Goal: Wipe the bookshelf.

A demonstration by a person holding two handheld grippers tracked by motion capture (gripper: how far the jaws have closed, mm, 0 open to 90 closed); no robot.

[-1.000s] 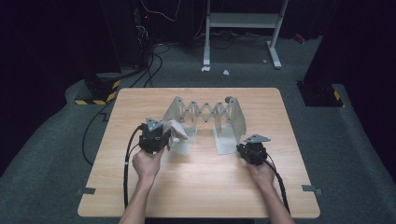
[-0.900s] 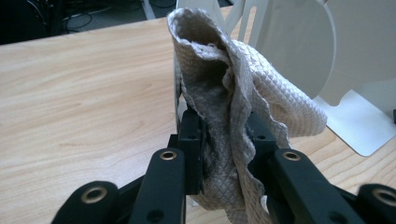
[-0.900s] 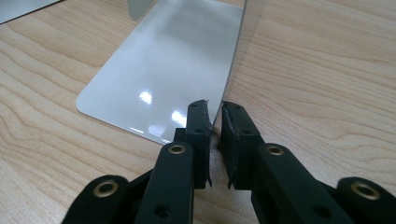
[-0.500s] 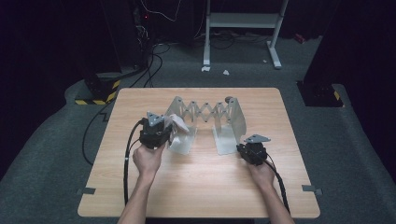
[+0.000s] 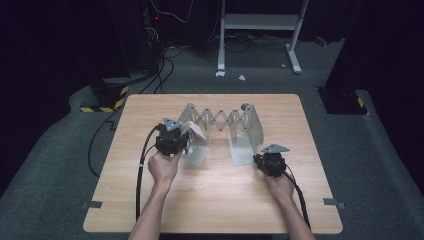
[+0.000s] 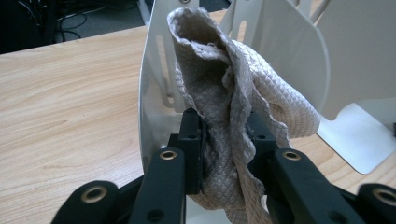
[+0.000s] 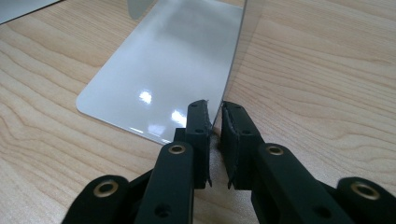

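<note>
Both grippers are clamped: left gripper (image 5: 181, 136) holds the cloth (image 6: 238, 93) against the rack's (image 5: 220, 120) left plate, right gripper (image 7: 213, 109) pinches the right plate's edge.

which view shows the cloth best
The left gripper view: the cloth is close up, its quilted weave clear, pinched in the left gripper. The high view shows it small and pale against the rack's left end plate.

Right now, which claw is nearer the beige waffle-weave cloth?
Left. The left claw is clamped on the beige waffle-weave cloth; the right claw grips the white metal expandable bookend's far plate edge.
</note>
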